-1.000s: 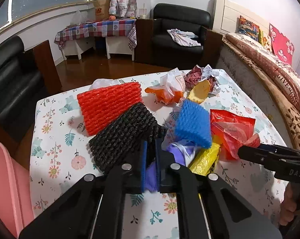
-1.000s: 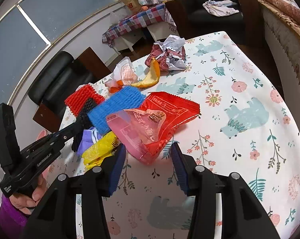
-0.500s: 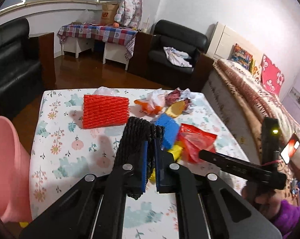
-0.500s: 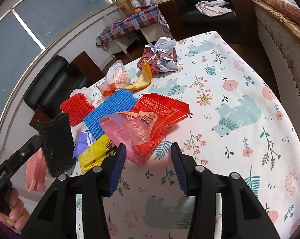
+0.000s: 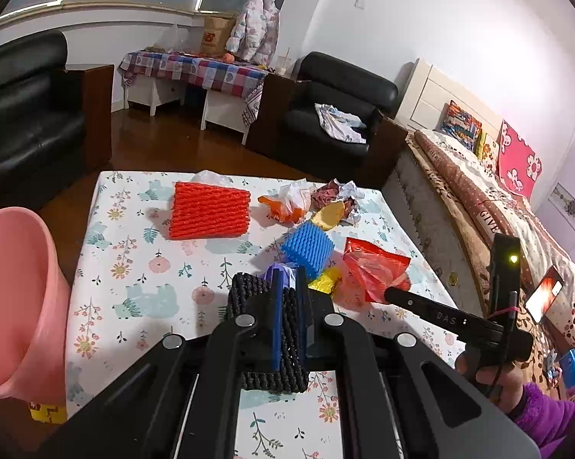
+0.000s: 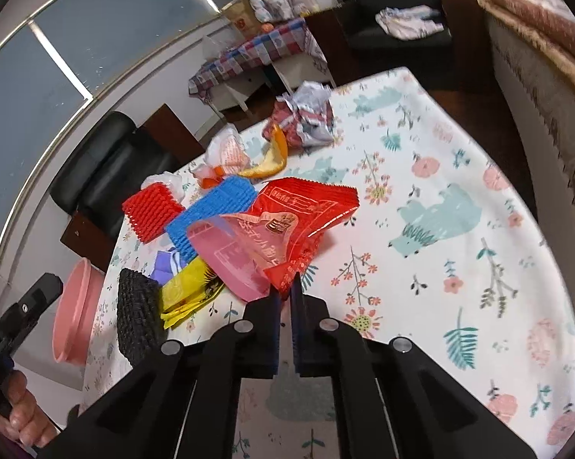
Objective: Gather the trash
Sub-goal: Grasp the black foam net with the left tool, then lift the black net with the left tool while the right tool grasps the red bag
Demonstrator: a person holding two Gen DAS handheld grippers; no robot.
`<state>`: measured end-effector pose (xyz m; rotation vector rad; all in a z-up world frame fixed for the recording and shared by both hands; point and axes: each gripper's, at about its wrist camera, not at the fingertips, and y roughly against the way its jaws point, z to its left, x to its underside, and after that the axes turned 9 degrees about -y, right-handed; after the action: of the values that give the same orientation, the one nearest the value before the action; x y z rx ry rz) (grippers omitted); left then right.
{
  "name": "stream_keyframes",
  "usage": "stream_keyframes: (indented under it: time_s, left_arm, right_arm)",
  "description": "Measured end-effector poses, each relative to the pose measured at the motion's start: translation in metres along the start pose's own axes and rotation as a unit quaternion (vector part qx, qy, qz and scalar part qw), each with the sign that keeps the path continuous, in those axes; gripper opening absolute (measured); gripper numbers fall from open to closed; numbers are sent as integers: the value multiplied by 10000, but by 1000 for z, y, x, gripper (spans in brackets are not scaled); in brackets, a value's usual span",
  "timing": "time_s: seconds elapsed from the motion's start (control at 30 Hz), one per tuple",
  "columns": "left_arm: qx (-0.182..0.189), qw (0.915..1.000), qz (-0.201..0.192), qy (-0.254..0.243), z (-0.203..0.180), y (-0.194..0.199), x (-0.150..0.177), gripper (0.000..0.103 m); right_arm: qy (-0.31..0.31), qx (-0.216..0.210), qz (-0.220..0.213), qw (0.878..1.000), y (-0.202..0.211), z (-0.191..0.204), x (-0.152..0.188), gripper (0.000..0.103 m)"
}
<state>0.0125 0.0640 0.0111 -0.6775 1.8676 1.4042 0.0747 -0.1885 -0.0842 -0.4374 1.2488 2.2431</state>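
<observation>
Left hand-held gripper (image 5: 287,298): clamped on black foam net (image 5: 264,329), held above counter (image 5: 134,267), pink bin (image 5: 16,306) at its left edge. Right hand-held gripper (image 6: 284,298): jaws just closed, pinching corner of red wrapper (image 6: 302,222). On counter: red net (image 5: 209,210), blue net (image 5: 306,246), yellow wrapper (image 6: 188,290), crumpled paper (image 6: 306,114).

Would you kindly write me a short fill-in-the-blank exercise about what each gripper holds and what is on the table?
1. The left gripper is shut on the ____ foam net.
2. The right gripper pinches a corner of the ____ snack wrapper.
3. The pink bin stands at the table's ____ edge in the left wrist view.
4. The blue foam net lies ____ the table.

Missing words: black; red; left; on
</observation>
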Motion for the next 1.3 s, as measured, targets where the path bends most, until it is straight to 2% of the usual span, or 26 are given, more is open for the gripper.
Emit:
stream_keyframes:
  time_s: [0.17, 0.3, 0.37, 0.4, 0.43, 0.47, 0.5, 0.6, 0.9, 1.13, 1.17, 1.2, 1.23, 1.3]
  left_arm:
    - [-12, 9999, -126, 21, 2, 14, -2, 2]
    - [-157, 9998, -33, 122, 10, 13, 2, 2]
    - [-279, 9994, 166, 141, 15, 7, 7, 5]
    - [-298, 9991, 246, 158, 17, 4, 8, 13]
    - [-310, 9986, 373, 206, 20, 0, 12, 25]
    - [-294, 9981, 475, 265, 22, -5, 15, 31]
    - [-279, 9978, 521, 299, 24, -8, 17, 36]
    - [-262, 9963, 706, 406, 29, -20, 26, 37]
    - [-402, 9912, 1220, 319, 33, -60, 42, 37]
    - [-393, 9916, 1188, 324, 36, -62, 49, 36]
    - [-378, 9920, 1161, 318, 35, -60, 49, 33]
    - [-348, 9922, 1155, 305, 35, -59, 49, 22]
    - [-301, 9922, 1172, 304, 34, -58, 50, 16]
    - [-283, 9924, 1147, 334, 33, -55, 50, 10]
  right_arm:
    - [202, -33, -167, 9997, 16, 7, 4, 3]
    - [353, -74, -251, 9990, 24, 13, 7, 3]
    - [371, -119, -263, 9989, 26, 15, 8, 3]
    - [366, -144, -248, 9989, 26, 15, 9, 3]
    - [351, -171, -221, 9990, 25, 15, 9, 3]
    - [334, -191, -191, 9991, 25, 15, 11, 3]
    - [320, -205, -166, 9991, 24, 15, 11, 3]
    - [294, -218, -113, 9993, 22, 14, 11, 3]
    - [237, -192, -42, 9995, 16, 9, 9, 3]
    - [297, -187, -35, 9994, 15, 12, 11, 3]
    - [311, -185, -33, 9993, 15, 12, 11, 3]
    - [319, -185, -33, 9993, 14, 13, 11, 3]
    - [335, -185, -40, 9993, 15, 14, 11, 3]
    - [371, -184, -56, 9991, 16, 16, 12, 3]
